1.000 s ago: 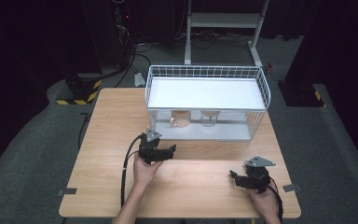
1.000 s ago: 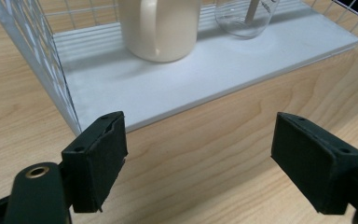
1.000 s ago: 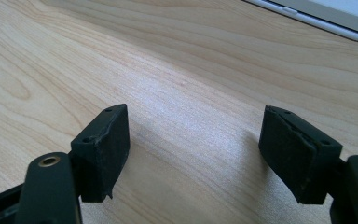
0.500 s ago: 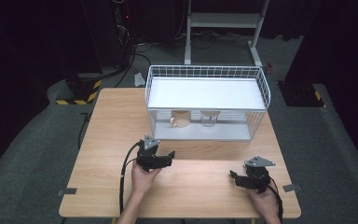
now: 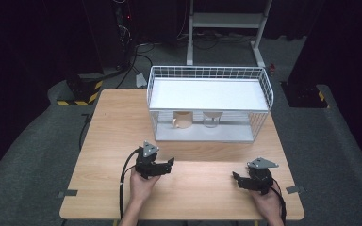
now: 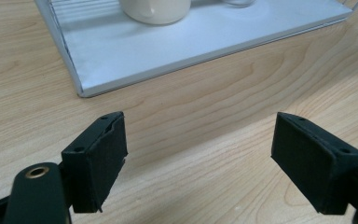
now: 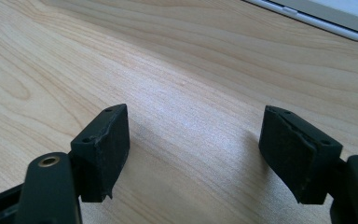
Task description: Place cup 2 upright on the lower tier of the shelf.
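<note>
A: Status of the left gripper [image 5: 169, 165]?

B: Jaws stand apart, nothing between them. It rests low over the bench [image 5: 118, 141], held level, pointed toward the rack [image 5: 209, 73]. The right gripper [image 5: 236, 178] is likewise parted and empty, near the front right corner, pointed left.

A: Location of the mug [image 5: 182, 120]?

B: Upright on the rack's lower shelf, left of the glass [image 5: 211, 119], handle toward the left. In the left gripper view the mug [image 6: 156, 10] sits just inside the shelf edge.

A: Recommended approach?

B: Judged from here: advance level under the upper shelf, straddle the mug body, keep clear of the wire frame and glass, then close.
</note>
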A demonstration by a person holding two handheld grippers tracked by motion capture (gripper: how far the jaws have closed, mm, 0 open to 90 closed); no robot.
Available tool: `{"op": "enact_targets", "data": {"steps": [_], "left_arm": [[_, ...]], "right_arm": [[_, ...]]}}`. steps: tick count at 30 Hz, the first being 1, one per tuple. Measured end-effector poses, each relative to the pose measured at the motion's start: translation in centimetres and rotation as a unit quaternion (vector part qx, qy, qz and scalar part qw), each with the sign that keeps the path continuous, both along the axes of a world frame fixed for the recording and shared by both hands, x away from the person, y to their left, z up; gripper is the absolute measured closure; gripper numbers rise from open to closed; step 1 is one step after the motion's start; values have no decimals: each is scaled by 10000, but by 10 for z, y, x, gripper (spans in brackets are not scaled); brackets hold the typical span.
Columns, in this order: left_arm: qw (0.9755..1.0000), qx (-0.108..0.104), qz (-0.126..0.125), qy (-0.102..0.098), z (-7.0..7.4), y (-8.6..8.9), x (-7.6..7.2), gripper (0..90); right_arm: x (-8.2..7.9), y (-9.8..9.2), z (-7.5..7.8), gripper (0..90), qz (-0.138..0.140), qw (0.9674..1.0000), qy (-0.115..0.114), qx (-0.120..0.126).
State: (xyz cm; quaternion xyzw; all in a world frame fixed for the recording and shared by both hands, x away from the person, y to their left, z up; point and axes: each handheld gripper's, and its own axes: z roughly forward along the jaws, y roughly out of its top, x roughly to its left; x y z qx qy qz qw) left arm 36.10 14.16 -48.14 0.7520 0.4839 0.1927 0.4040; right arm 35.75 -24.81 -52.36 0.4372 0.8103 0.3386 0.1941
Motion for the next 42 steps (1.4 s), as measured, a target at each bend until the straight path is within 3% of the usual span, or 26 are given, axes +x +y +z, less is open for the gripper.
{"op": "enact_targets", "data": {"steps": [15,37,42], "left_arm": [[9999,10,103,50,-10,7,-12,182],[9974,567,402,205,-33,17,-13,189],[9971,555,456,232,-36,18,-13,193]], "right_arm": [[0,0,0,248,-25,10000,19,15],[0,0,0,248,-24,10000,19,13],[0,0,0,248,-31,10000,24,17]]}}
